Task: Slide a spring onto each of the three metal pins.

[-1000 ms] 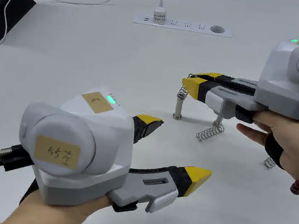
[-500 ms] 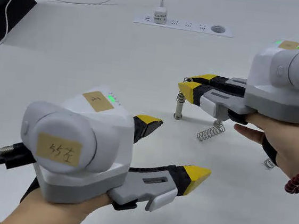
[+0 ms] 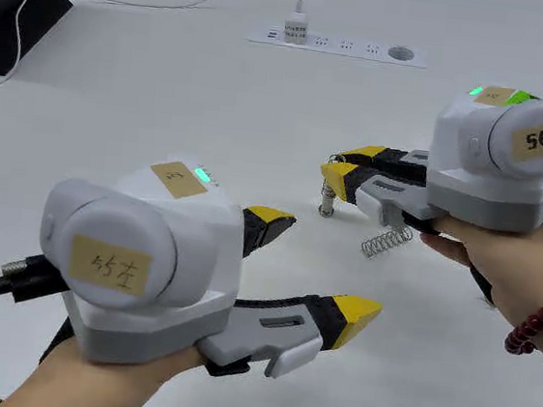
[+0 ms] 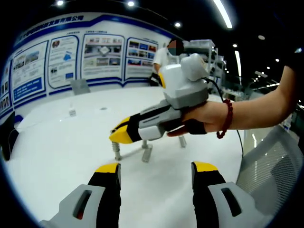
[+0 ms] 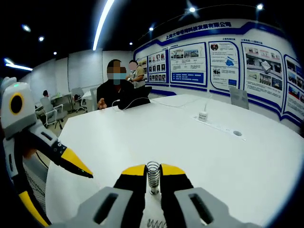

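Right gripper [image 5: 153,170] fingers clamp the spring [image 5: 153,176] on the pin [image 3: 326,207] between them; left gripper [image 4: 156,167] fingers gape wide apart.

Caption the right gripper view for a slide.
Right gripper closed on a spring seated over an upright metal pin on the white table.

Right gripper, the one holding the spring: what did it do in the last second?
The right gripper came down, pushing the spring in its fingers lower on the metal pin. Nothing was let go. The left gripper stayed open and idle, and the loose spring stayed lying on the table.
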The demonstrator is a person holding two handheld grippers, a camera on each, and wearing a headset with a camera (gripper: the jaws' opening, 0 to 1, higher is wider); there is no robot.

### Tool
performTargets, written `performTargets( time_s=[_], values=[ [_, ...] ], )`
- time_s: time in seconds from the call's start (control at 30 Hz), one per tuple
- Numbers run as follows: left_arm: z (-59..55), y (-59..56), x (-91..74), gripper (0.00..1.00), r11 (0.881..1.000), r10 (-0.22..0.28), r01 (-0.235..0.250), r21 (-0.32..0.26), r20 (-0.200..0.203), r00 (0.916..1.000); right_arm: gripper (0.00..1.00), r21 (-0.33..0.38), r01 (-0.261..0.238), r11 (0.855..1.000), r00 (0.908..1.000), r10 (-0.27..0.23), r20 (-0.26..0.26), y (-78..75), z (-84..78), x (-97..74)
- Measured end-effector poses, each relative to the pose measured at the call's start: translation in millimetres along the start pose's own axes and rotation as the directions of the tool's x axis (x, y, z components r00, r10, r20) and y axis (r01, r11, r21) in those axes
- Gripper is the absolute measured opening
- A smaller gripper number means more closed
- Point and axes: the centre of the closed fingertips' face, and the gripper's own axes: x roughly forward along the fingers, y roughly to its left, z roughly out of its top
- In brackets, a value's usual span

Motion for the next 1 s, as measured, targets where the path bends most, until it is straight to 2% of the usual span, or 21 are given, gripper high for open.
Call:
performTargets(
  time_s=[0.67, 0.87, 1.0],
  values=[
    [0.6, -1.4, -0.7, 0.61, 1.000, 0.000, 0.000, 0.012, -0.001, 1.0000, 0.12, 0.028, 0.018, 0.999, 0.9974, -0.016, -0.070, -0.4, -22.1, 9.0],
    [0.1, -1.6, -0.3, 0.61, 1.000, 0.000, 0.000, 0.018, -0.005, 1.0000, 0.12, 0.031, 0.018, 0.999, 0.9975, -0.016, -0.068, 0.9, -20.7, 8.8],
    [-1.4, -1.8, 0.5, 0.61, 1.000, -0.001, 0.001, 0.021, -0.012, 0.9999, 0.21, 0.034, 0.030, 0.999, 0.9971, -0.027, -0.071, 1.0, -19.3, 6.6]
  ],
)
